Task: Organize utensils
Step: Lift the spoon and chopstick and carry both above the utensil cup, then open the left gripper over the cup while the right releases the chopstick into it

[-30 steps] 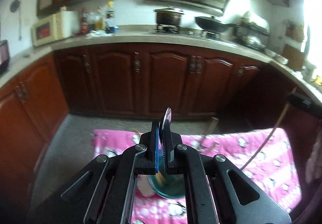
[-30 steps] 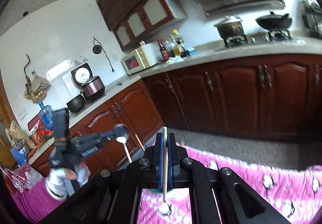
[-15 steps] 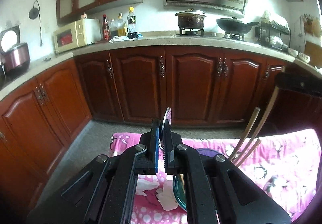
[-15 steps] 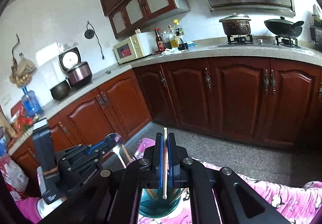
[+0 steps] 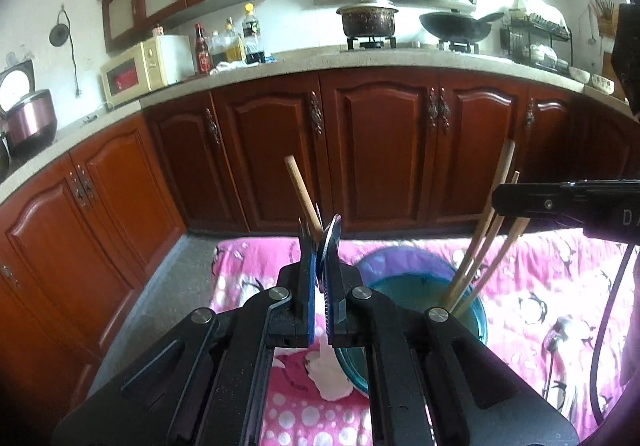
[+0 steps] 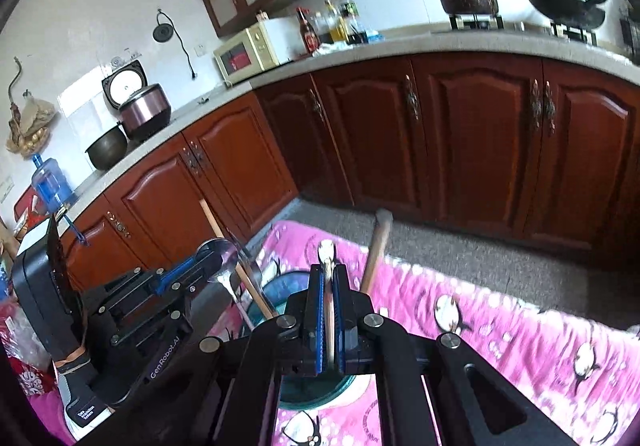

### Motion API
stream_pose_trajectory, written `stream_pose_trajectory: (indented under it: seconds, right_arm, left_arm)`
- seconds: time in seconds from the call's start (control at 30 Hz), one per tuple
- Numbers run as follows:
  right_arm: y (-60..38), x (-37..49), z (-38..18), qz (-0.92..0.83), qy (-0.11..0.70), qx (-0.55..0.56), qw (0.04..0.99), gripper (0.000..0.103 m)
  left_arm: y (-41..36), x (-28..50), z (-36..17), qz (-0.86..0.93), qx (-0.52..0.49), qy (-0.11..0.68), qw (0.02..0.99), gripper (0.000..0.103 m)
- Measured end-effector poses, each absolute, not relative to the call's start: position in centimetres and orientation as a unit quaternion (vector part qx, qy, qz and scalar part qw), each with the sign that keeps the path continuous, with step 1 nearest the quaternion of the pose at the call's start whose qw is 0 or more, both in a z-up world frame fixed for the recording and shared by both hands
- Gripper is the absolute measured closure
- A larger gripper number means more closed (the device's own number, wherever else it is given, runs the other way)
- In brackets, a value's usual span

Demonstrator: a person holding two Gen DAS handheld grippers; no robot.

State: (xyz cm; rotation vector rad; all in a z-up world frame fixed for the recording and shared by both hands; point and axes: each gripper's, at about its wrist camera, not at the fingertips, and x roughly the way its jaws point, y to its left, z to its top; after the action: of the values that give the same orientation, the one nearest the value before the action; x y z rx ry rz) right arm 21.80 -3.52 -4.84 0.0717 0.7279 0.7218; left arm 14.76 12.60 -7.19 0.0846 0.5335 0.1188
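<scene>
My left gripper (image 5: 320, 246) is shut on a metal spoon (image 5: 333, 236), bowl end up. Just right of and below its tips stands a teal cup (image 5: 404, 286) on the pink penguin cloth (image 5: 552, 286). Wooden chopsticks (image 5: 476, 262) lean in the cup, and another (image 5: 302, 193) rises behind my left fingers. My right gripper (image 6: 328, 278) is shut on a wooden chopstick (image 6: 327, 254), held upright above the cup (image 6: 276, 294). In the right wrist view the left gripper (image 6: 212, 262) holds the spoon (image 6: 224, 258) over the cup's left rim. The right gripper (image 5: 500, 201) comes in from the right.
Dark red cabinets (image 5: 380, 149) and a stone counter (image 5: 360, 59) ring the room behind the cloth-covered table. A grey floor strip (image 6: 440, 238) lies between them. A microwave (image 5: 148, 63), bottles, a pot and a wok sit on the counter. A small metal piece (image 5: 556, 330) lies on the cloth at right.
Both grippers have come down toward the teal cup, which now looks larger and closer. The held spoon and chopstick came down with them. The right gripper has moved in over the cup.
</scene>
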Motion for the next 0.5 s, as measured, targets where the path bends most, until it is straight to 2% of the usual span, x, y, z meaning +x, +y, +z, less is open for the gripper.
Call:
stream_pose_trajectory:
  seconds: [0.1, 0.23, 0.33, 0.4, 0.47, 0.5]
  right_arm:
    - [-3.9, 22.0, -5.3, 0.346, 0.36, 0.038, 0.865, 0.098]
    - [-4.6, 21.8, -5.3, 0.349, 0.362, 0.042, 0.863, 0.078]
    - [-5.2, 21.5, -5.3, 0.351, 0.365, 0.051, 0.861, 0.078]
    - [-5.6, 21.3, -5.3, 0.348, 0.366, 0.054, 0.862, 0.078]
    - [-6.1, 21.1, -5.2, 0.347, 0.366, 0.063, 0.861, 0.078]
    - [-6.3, 20.9, -5.0, 0.347, 0.364, 0.067, 0.862, 0.078]
  left_arm:
    - [12.5, 14.7, -7.7, 0.056, 0.036, 0.276, 0.959, 0.101]
    - [12.5, 14.9, -8.3, 0.054, 0.018, 0.302, 0.952, 0.1]
    - [12.6, 15.1, -8.2, 0.058, 0.007, 0.31, 0.949, 0.099]
    - [12.8, 15.1, -8.2, 0.06, 0.0, 0.315, 0.947, 0.094]
    - [13.1, 15.0, -8.1, 0.059, -0.012, 0.319, 0.946, 0.077]
    - [13.2, 14.9, -8.0, 0.059, -0.017, 0.317, 0.946, 0.074]
